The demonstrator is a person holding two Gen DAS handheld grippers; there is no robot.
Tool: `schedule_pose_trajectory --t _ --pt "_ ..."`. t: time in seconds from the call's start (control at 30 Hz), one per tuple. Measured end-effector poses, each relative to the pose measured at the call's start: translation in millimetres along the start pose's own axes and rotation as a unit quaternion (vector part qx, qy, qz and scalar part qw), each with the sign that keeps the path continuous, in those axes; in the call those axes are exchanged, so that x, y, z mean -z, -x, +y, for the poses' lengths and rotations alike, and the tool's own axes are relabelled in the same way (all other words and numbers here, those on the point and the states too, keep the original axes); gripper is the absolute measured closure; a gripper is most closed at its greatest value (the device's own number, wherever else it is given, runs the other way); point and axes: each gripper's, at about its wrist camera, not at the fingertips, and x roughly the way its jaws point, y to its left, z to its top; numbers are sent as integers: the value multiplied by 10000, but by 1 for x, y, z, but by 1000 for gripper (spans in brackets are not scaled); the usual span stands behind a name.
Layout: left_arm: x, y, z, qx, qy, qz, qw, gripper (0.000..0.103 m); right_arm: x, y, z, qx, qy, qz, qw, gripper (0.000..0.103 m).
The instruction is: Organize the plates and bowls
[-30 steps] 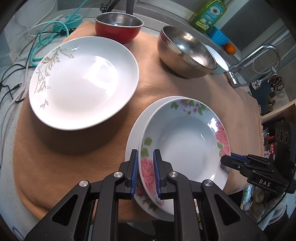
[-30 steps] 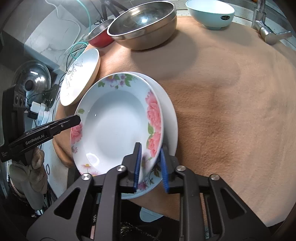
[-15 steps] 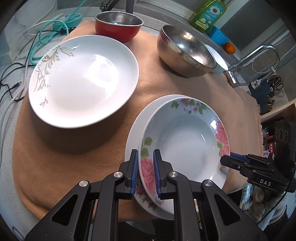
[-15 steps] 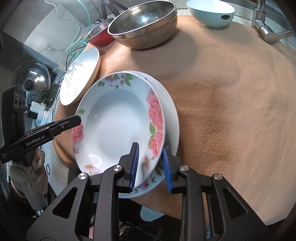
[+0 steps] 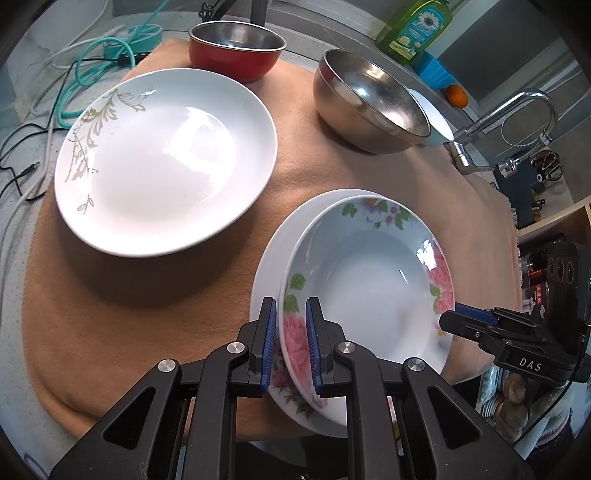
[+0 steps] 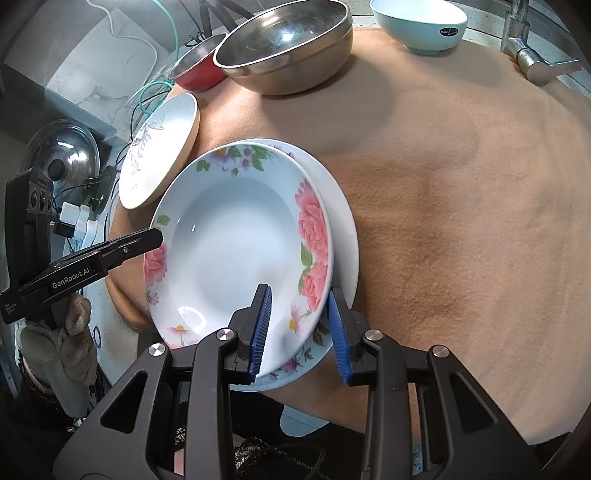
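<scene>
A rose-patterned deep plate (image 5: 373, 280) (image 6: 240, 251) lies nested in a second floral plate (image 5: 273, 254) (image 6: 345, 225) on the tan cloth. My left gripper (image 5: 290, 334) is shut on the near rim of the rose plate. My right gripper (image 6: 299, 325) straddles the opposite rim with its jaws apart, open. It also shows in the left wrist view (image 5: 461, 314). A white plate with a gold leaf pattern (image 5: 166, 158) (image 6: 159, 170) lies to the left. A steel bowl (image 5: 369, 99) (image 6: 284, 44), a red bowl (image 5: 236, 48) (image 6: 195, 70) and a pale blue bowl (image 6: 424, 22) stand at the back.
A faucet (image 5: 506, 122) (image 6: 532, 59) stands at the cloth's far right. Cables (image 5: 92, 70) trail off the left edge. A green soap bottle (image 5: 417, 26) stands behind the bowls. A pot lid (image 6: 62, 151) rests beyond the left edge.
My right gripper has opened its jaws off the rose plate's rim. The left gripper keeps its hold, and the plates have barely moved.
</scene>
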Motion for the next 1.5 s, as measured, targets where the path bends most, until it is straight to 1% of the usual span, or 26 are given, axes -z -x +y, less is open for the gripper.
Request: schedule_pose_trajectory --t 0.13,0.23,0.4,0.6,0.67,0.7,0.83,0.9,1.03,1.17,1.23,1.5 --pt "-1 6 7 2 56 -54 10000 89 -1 5 -2 45 -38 -79 10000 71" --pt "-3 14 15 23 126 -141 9998 89 -5 14 -2 87 -82 -229 9997 71" --pt "-12 33 39 4 321 -411 9986 89 -17 26 7 -51 -131 -517 9986 71" --pt "-26 56 79 -163 628 -760 9950 89 -37 29 36 -312 -76 -781 9964 70" --pt "-32 61 93 -257 742 -868 9931 89 -44 26 48 -417 -82 -821 9957 65" --pt "-34 63 100 -291 798 -918 9922 89 -48 24 54 -472 -68 -835 9954 60" --pt "-47 69 125 -390 961 -1112 9884 88 -58 12 75 -506 -4 -853 9951 59" --pt "-54 70 137 -471 1021 -1169 9868 88 -65 3 84 -595 -54 -805 9950 59" --pt "-64 67 153 -458 1136 -1159 9857 88 -80 -10 95 -549 -46 -798 9953 59" --pt "-72 59 161 -416 1148 -1061 9868 88 -92 -20 101 -478 -74 -754 9960 59" --pt "-75 55 163 -447 1163 -1017 9870 88 -98 -25 99 -475 -121 -735 9961 59" --pt "-83 44 174 -266 1274 -850 9878 88 -118 -50 96 -573 -357 -528 9963 59"
